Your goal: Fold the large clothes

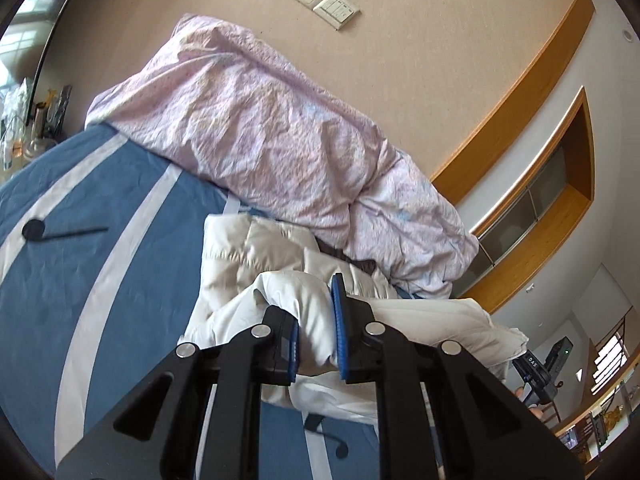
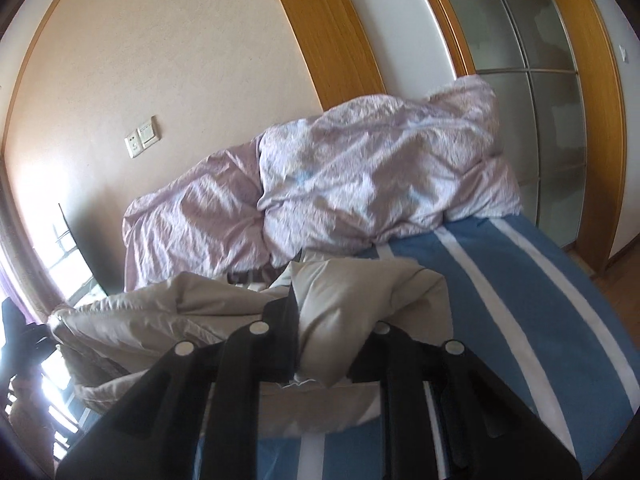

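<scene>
**Both grippers clamp the padded jacket above the bed**

The left gripper (image 1: 316, 340), black with blue pads, is clenched on a bunched fold of the cream quilted puffer jacket (image 1: 256, 264) and points slightly downward. The right gripper (image 2: 320, 344) tilts the same way; its black fingers pinch another fold of the jacket (image 2: 352, 304), which drapes over one finger. The garment hangs raised between the two grippers, its lower part trailing on the blue bedsheet with white stripes (image 1: 80, 280). Behind it lies a crumpled pale pink duvet (image 1: 260, 128), heaped against the beige wall (image 1: 420, 80).
</scene>
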Demonstrator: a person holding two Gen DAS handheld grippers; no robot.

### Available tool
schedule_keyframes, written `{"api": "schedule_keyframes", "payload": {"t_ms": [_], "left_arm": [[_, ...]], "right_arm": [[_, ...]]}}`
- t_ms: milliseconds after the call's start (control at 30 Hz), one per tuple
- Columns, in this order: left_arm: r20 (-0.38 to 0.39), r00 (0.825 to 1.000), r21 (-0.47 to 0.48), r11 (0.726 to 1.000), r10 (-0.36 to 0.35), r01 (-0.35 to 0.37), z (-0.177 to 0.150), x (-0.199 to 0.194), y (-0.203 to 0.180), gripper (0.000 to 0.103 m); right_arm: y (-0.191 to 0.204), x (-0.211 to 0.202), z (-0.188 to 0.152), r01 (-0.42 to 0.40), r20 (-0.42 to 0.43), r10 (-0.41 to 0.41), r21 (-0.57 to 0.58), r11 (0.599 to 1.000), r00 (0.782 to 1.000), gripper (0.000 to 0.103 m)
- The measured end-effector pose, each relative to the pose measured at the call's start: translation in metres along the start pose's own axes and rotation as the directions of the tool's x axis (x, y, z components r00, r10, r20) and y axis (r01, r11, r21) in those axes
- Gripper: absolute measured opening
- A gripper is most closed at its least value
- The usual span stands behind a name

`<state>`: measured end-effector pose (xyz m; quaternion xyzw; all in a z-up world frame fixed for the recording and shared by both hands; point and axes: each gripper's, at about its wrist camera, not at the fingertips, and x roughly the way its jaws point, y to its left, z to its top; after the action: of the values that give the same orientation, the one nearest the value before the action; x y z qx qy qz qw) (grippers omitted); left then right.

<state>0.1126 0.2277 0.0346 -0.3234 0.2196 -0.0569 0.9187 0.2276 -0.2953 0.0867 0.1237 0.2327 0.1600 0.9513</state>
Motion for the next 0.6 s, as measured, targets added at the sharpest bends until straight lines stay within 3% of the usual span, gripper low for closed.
{"api": "schedule_keyframes", "payload": {"t_ms": [267,600], "left_arm": [[0.044,0.997,0.054,0.996,0.069,-0.072,0.052,0.054,-0.013,0.013],[0.064,0.982,0.036,0.983,0.18,-0.183,0.083,0.136,0.001,0.013]], "right_arm": [[0.016,0.068,0.044,0.109,0.048,-0.107,-0.029,0.994,0.993,0.017],[0.025,0.176,0.057,0.311,0.019,-0.311,-0.066,0.948,0.95,0.017]]}}
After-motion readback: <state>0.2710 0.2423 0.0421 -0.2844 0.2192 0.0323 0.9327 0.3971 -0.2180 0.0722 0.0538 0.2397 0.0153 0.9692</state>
